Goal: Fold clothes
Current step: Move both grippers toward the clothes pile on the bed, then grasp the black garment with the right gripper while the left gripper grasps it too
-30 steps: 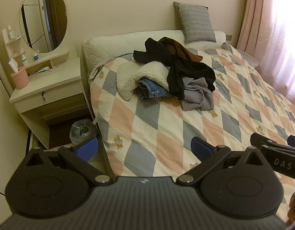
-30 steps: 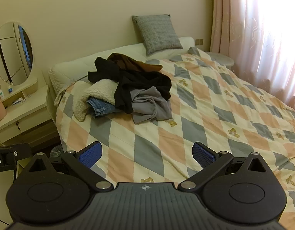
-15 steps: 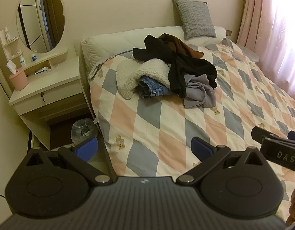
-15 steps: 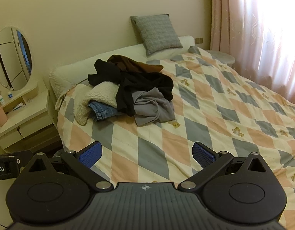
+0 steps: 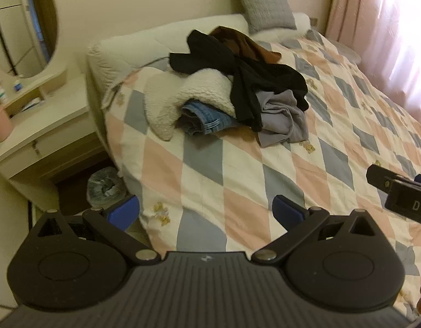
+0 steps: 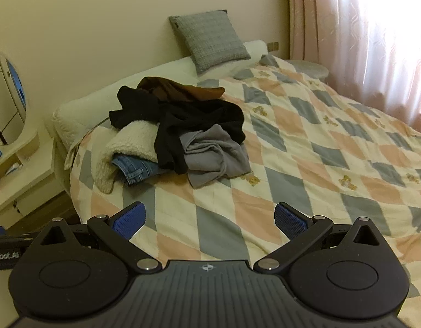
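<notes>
Left hand-held gripper (image 5: 205,210) and right hand-held gripper (image 6: 209,218) are held with fingers spread apart, nothing between them, above the bed's (image 6: 306,147) near edge. The heap of clothes (image 6: 180,134) is seen well beyond, toward the bed's head-end corner, below the grey cushion (image 6: 210,39).

Daylight enters through the pink curtain (image 6: 374,41) at right and blows out to white glare there. Room otherwise dim, warm yellow cast. Left wrist view shows motion blur; fisheye bends edges, corners vignetted.
</notes>
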The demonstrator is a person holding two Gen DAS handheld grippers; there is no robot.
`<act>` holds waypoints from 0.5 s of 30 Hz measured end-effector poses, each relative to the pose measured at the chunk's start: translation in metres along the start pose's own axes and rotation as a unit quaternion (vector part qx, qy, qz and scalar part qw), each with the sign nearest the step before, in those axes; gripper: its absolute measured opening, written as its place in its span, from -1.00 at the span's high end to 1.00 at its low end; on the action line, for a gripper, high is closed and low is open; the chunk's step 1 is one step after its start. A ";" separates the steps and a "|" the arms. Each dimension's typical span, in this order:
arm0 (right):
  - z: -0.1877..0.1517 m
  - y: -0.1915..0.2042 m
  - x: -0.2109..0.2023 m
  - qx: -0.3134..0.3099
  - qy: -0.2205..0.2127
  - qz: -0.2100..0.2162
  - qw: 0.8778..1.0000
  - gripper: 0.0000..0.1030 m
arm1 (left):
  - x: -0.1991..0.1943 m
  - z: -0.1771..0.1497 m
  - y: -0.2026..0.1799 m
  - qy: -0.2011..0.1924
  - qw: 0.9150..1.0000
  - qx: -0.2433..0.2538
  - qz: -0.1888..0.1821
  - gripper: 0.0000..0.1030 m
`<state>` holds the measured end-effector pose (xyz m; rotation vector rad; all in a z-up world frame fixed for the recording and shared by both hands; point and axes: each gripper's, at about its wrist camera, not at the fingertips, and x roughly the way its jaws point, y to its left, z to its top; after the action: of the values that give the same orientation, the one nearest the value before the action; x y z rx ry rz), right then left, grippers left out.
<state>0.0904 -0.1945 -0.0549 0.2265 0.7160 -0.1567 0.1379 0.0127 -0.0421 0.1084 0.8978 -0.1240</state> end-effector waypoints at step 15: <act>0.076 0.027 0.110 0.068 0.042 -0.001 0.997 -1.00 | 0.112 0.123 0.030 0.026 0.998 0.046 -0.037 -0.99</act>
<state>0.2260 -0.1953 -0.0684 0.3635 0.7907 -0.1997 0.3066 0.0174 -0.0523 0.1648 0.9478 -0.2317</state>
